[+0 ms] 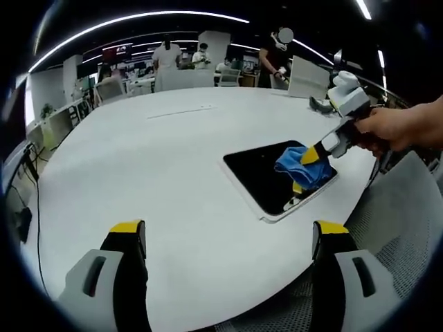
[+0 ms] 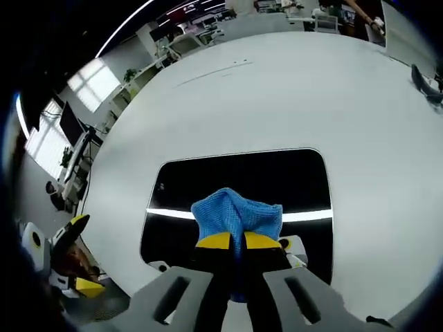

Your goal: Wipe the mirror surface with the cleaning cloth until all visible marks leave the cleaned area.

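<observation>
The right tongs (image 2: 230, 241) pinch a bunched blue cleaning cloth (image 2: 237, 213), pressed onto the near part of the dark mirror (image 2: 242, 176), which lies flat on the white desk (image 2: 277, 90). The left tongs (image 1: 228, 238) hang wide and empty over the desk's near side, well apart from the mirror (image 1: 259, 169). The grip is on one fold only, so the cloth could slip free mid-stroke. A hard push might slide the unheld mirror toward the desk edge, and the yellow tips could scrape the glass.

text: none legible | labels: none | far screen (image 1: 118, 50): too blurred to read
</observation>
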The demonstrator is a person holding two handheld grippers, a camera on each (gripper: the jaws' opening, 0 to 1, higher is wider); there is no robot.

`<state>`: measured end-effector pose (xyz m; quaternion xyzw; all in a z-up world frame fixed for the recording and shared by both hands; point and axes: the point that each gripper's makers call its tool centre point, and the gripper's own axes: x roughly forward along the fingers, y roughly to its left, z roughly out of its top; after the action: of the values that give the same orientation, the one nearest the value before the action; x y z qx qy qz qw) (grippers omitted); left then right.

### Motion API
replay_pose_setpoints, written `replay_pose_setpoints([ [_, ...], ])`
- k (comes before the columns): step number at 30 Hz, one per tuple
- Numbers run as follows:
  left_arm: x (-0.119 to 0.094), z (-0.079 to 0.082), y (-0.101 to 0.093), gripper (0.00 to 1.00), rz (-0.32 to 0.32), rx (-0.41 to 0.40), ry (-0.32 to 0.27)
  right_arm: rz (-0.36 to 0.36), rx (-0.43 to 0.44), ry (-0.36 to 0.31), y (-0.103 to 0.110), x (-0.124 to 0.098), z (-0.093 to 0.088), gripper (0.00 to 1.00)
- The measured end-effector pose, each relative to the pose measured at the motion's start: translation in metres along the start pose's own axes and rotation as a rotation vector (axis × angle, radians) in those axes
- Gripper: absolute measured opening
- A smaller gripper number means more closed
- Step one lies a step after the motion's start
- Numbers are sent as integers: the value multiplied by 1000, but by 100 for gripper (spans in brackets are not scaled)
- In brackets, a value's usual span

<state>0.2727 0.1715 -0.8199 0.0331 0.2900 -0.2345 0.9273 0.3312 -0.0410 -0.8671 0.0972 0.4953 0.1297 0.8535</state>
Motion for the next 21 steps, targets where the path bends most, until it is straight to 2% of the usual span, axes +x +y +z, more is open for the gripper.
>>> replay_pose_setpoints([
  [5, 0, 4, -1, 99, 2, -12, -19, 5, 0, 8, 2, -5, -9, 0],
  [7, 2, 3, -4, 99, -11, 3, 2, 8, 1, 14, 3, -7, -12, 0],
  [10, -1, 11, -6, 99, -8, 25, -23, 8, 9, 11, 2, -10, -17, 0],
  [11, -2, 15, -7, 99, -12, 4, -34, 7, 8, 8, 2, -10, -17, 0],
  [14, -3, 13, -8, 99, -19, -3, -6, 3, 12, 6, 3, -11, -18, 0],
  [17, -4, 23, -15, 99, -35, -12, -24, 6, 15, 9, 4, -13, -23, 0],
  [18, -4, 25, -18, 99, -44, -29, -31, 7, 10, 7, 4, -14, -25, 0],
  [19, -2, 28, -23, 99, -66, -88, -39, 7, 4, 3, 4, -15, -26, 0],
  [21, 0, 26, -20, 99, -49, -63, -45, -3, 5, -4, 3, -17, -29, 0],
])
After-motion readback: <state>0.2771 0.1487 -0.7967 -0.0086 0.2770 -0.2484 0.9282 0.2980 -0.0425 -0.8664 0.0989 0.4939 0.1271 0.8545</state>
